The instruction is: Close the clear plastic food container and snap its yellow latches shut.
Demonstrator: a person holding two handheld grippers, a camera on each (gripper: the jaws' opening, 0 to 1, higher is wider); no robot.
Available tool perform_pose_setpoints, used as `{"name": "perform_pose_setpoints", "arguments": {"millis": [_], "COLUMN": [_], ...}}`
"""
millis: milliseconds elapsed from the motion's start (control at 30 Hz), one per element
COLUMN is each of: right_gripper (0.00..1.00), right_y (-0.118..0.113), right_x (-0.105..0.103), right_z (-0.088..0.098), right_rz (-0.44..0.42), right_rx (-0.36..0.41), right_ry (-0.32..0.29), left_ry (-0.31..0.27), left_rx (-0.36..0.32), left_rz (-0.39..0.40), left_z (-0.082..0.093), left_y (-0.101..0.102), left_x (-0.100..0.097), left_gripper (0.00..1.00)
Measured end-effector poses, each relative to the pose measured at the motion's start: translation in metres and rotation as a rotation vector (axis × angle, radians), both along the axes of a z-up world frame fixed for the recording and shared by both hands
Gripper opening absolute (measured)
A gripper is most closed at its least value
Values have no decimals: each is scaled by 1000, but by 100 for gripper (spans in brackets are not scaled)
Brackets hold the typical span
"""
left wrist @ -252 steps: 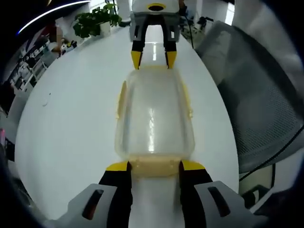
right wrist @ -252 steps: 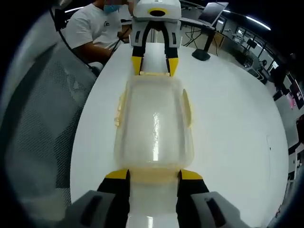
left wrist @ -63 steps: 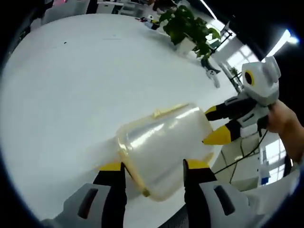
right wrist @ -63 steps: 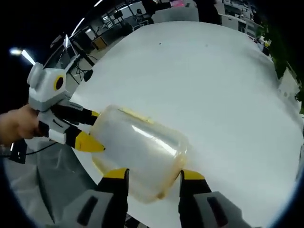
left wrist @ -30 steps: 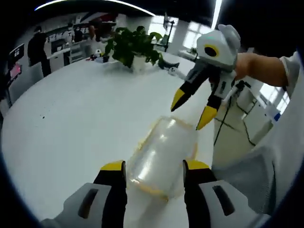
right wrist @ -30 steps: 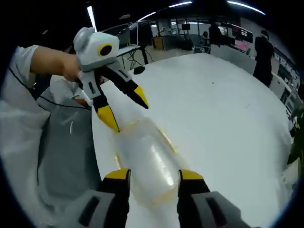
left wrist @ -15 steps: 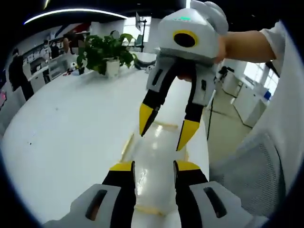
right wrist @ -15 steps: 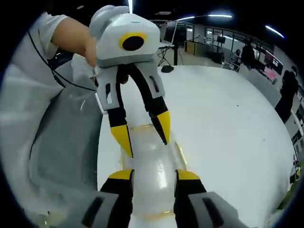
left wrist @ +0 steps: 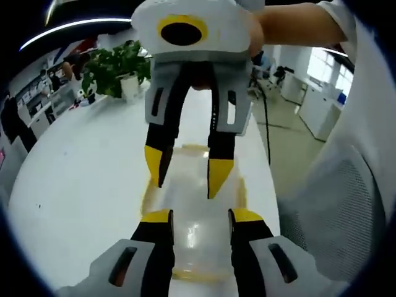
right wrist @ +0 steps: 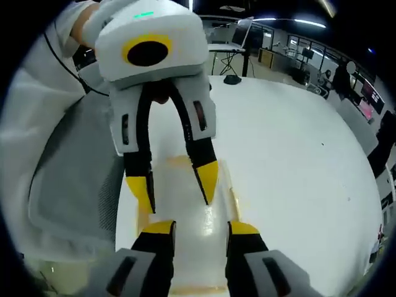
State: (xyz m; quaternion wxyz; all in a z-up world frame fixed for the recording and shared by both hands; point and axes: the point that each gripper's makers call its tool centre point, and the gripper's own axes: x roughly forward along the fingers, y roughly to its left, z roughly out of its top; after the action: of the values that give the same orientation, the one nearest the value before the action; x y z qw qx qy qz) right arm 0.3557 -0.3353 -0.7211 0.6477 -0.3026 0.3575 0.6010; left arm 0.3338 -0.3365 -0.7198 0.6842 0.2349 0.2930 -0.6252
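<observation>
Both tools are hanging over the clear plastic food container with yellow latches [left wrist: 197, 204], which is lying lid-on upon the white round table [left wrist: 80, 173], close to the table edge beside a grey mesh chair [left wrist: 346, 210]. In the left gripper view the left gripper [left wrist: 199, 216] is showing its yellow-tipped jaws parted to either side of the container's near part, gripping nothing; the right gripper [left wrist: 185, 176] is coming in from the far side, jaws apart, tips pointing down at the lid. In the right gripper view the right gripper [right wrist: 199, 229] is likewise spread and empty, with the left gripper [right wrist: 179, 179] facing it, tips just above the container [right wrist: 185, 204]. Judging by this, the lid is seated and the latching step is in hand; whether any latch is already snapped I cannot tell. The next move is likely calling for a jaw tip to press a side latch down until it clicks, the other tool steadying. Nothing is visible inside the container. A potted green plant [left wrist: 114, 71] is standing well apart.
</observation>
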Motion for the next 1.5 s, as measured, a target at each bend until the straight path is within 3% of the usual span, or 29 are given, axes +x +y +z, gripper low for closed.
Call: {"name": "perform_pose_setpoints", "arguments": {"millis": [167, 233, 333, 400, 533, 633, 667, 767, 900, 1100, 1300, 1400, 1500], "right_gripper": [47, 50, 53, 56, 60, 62, 62, 62, 62, 62, 62, 61, 61], "right_y": [2, 1, 4, 6, 5, 2, 3, 4, 5, 6, 7, 7, 7], "right_x": [8, 7, 6, 1, 4, 1, 2, 2, 1, 0, -1, -2, -3], "right_z": [-5, -8, -10, -12, -15, -19, -19, -20, -20, -22, -23, -24, -24], "right_rz": [-7, -13, 8, 31, 28, 14, 18, 27, 49, 60, 63, 71, 70], "right_rx": [-12, -29, -27, -33, -50, -71, -70, -84, -93, -120, -169, -184, -208], "right_ry": [3, 35, 34, 54, 82, 144, 148, 167, 178, 194, 205, 223, 235], "left_ry": [-41, -49, -71, -83, -217, -229, -277, -227, -260, -253, -270, -269, -290], "left_rx": [13, 12, 22, 21, 87, 97, 121, 107, 107, 111, 150, 220, 272], "left_rz": [-5, -10, -23, -25, -63, -50, -55, -34, -27, 0, -14, -60, -34], "left_z": [0, 1, 1, 2, -5, -11, -12, -16, -17, -16, -18, -19, -21], "left_y": [1, 0, 0, 0, 3, -3, -1, -2, -6, -7, -8, -8, -9], "left_x": [0, -1, -5, -7, -1, -4, 1, -3, 1, 3, 1, -1, -1], "left_gripper": [44, 45, 49, 56, 63, 63, 62, 61, 62, 62, 62, 62, 62]}}
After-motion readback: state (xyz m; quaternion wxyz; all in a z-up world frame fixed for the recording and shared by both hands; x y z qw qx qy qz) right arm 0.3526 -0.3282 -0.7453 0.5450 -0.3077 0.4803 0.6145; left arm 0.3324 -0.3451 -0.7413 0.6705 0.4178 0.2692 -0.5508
